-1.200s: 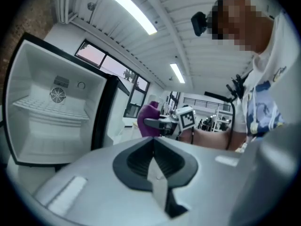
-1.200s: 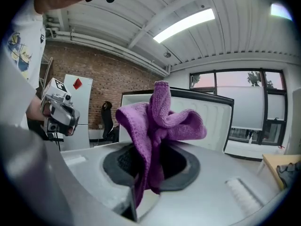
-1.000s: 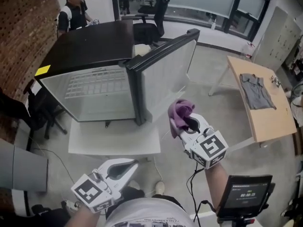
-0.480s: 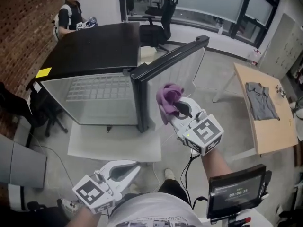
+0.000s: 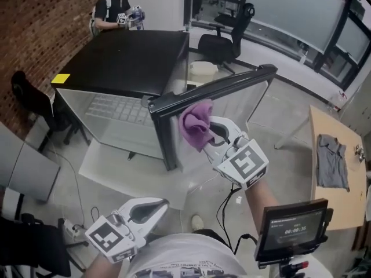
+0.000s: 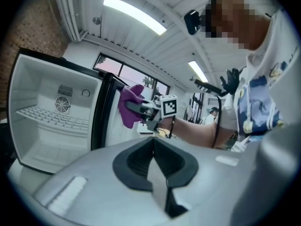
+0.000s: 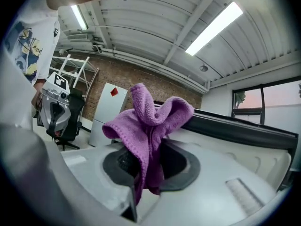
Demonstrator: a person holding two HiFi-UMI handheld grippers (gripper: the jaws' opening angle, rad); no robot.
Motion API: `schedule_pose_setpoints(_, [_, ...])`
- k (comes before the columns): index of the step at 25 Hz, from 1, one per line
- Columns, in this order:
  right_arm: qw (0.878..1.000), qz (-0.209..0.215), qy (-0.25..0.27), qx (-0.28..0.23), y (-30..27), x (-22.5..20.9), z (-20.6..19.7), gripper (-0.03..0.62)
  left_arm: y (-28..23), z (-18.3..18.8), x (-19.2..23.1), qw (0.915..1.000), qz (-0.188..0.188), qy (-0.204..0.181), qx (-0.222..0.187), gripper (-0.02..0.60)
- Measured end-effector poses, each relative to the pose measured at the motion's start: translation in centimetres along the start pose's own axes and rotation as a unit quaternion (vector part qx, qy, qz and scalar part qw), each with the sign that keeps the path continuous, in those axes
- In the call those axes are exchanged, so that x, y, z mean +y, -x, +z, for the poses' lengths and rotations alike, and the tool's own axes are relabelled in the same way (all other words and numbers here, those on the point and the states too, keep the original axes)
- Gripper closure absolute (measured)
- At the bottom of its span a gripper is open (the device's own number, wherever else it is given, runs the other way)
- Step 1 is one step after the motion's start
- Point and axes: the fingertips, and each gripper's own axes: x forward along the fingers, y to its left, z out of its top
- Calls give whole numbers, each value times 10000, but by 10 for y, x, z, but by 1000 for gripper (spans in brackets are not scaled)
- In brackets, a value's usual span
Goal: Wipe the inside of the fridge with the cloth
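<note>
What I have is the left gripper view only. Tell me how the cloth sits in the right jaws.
Observer: The right gripper view shows the right gripper shut on the purple cloth. The cloth bunches above the jaws, with a tail hanging below.
Operator: Report what lies on top of the fridge.
Observer: In the head view, a yellow note sits at the front left corner of its black top.
Operator: Now tell me what stands off to the far right.
Observer: A wooden table with a grey garment lying flat on it.
</note>
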Motion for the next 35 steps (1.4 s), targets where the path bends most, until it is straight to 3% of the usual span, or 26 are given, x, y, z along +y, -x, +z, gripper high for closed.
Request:
schedule_pose_setpoints(5, [9998, 131, -53, -158, 15, -25, -9, 513, -25, 1, -10, 9998, 185, 10, -18, 574])
schedule_pose_setpoints(11, [9997, -15, -175, -185, 34, -65, -25, 513, -50, -1, -20, 9993, 320, 172, -89, 574])
schedule_pose_setpoints(18, [9989, -403, -242, -44, 55, -116, -53, 513, -70, 2, -32, 9990, 420, 117, -41, 574])
schedule_pose_setpoints(30, [9873, -1453, -529, 372, 96, -185, -96, 513, -76, 3, -30, 9983, 535, 221, 14, 574])
schedule_pose_setpoints(35, [9869, -1441, -634, 342, 101, -183, -100, 513, -80, 7, -29, 9989, 439, 151, 46, 574])
